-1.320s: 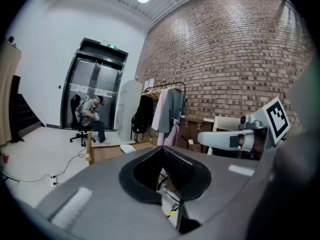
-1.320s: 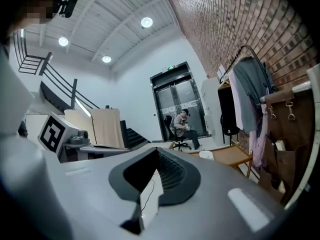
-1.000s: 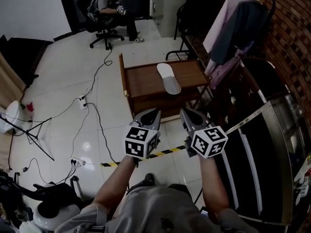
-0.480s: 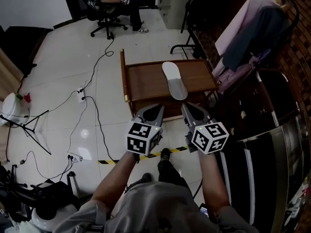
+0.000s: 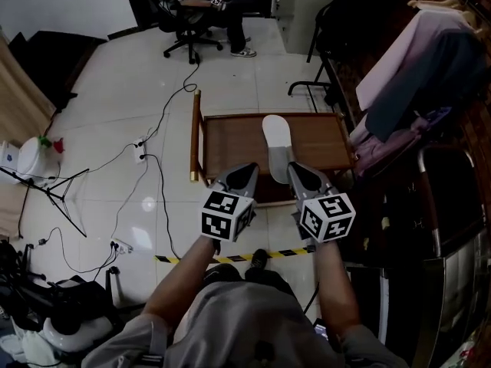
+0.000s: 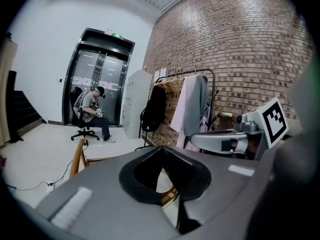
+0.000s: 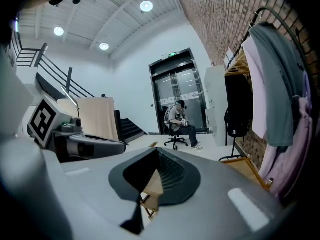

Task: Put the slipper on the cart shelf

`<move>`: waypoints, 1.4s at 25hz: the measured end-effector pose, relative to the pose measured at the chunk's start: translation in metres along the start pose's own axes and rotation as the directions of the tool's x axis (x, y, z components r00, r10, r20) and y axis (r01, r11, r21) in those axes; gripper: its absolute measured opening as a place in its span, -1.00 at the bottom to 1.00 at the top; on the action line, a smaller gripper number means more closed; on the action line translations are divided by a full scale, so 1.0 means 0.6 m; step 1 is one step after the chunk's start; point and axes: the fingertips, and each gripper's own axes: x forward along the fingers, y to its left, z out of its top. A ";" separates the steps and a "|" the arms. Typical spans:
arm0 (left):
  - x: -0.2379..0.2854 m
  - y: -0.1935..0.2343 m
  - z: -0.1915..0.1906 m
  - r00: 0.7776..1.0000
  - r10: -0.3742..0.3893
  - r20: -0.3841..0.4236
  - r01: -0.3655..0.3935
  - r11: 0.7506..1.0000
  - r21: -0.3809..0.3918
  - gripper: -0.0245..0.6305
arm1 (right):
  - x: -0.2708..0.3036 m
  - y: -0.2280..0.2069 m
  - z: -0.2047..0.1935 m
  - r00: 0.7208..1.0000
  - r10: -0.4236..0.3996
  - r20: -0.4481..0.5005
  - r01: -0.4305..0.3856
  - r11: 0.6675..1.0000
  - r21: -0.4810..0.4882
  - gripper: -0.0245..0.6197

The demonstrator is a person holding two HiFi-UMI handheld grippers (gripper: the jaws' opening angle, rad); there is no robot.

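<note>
A white slipper (image 5: pixel 277 139) lies on the top shelf of the brown wooden cart (image 5: pixel 230 140) in the head view, sole up, its near end hidden behind my grippers. My left gripper (image 5: pixel 245 172) and right gripper (image 5: pixel 298 171) hover side by side over the cart's near edge. Both are shut with nothing between their jaws. The left gripper view shows its jaws (image 6: pixel 162 156) meeting, with the cart's pale rail (image 6: pixel 76 156) beyond. In the right gripper view (image 7: pixel 150 159) the jaws also meet, with a bit of the cart's wood showing through the gap.
A person sits on an office chair (image 5: pixel 192 33) at the back. Cables (image 5: pixel 153 167) and a power strip (image 5: pixel 140 150) lie on the tiled floor left of the cart. Yellow-black tape (image 5: pixel 265 254) crosses the floor. A clothes rack (image 5: pixel 418 67) stands at the right.
The cart and slipper have come lower and closer in the head view. Both grippers stay shut and now reach over the cart's near edge.
</note>
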 end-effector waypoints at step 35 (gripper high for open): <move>0.242 0.174 -0.119 0.984 -0.021 -0.179 0.010 0.998 -0.064 -0.91 | 0.293 -0.262 -0.340 0.850 -0.170 -0.499 0.232 0.971 0.063 -0.36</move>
